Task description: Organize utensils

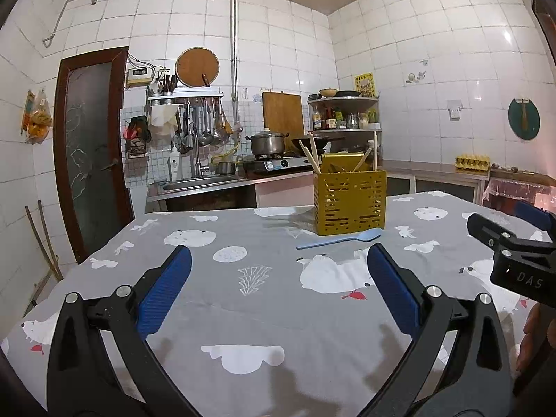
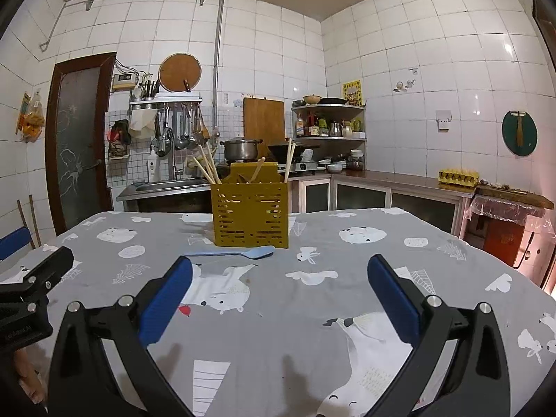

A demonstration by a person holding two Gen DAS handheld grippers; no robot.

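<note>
On the surface (image 1: 243, 312), left wrist view: left gripper (image 1: 278, 267), jaws wide and empty; blue spoon (image 1: 338, 239) lies just before the yellow utensil holder (image 1: 350, 201), chopsticks (image 1: 312, 154) already inside. Right wrist view: right gripper (image 2: 279, 271) likewise agape, empty; spoon apparently remains.

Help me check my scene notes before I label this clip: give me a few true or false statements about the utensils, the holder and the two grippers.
1. The light blue spoon lies flat on the tablecloth just in front of the yellow utensil holder. True.
2. The holder stands empty. False: chopsticks and other utensils lean inside it.
3. The left gripper is open and holds nothing. True.
4. The right gripper is shut on the spoon. False: its jaws stand wide apart with nothing between them, and the spoon lies on the cloth beyond its fingertips.
5. The holder lies tipped on its side. False: it stands upright.
</note>
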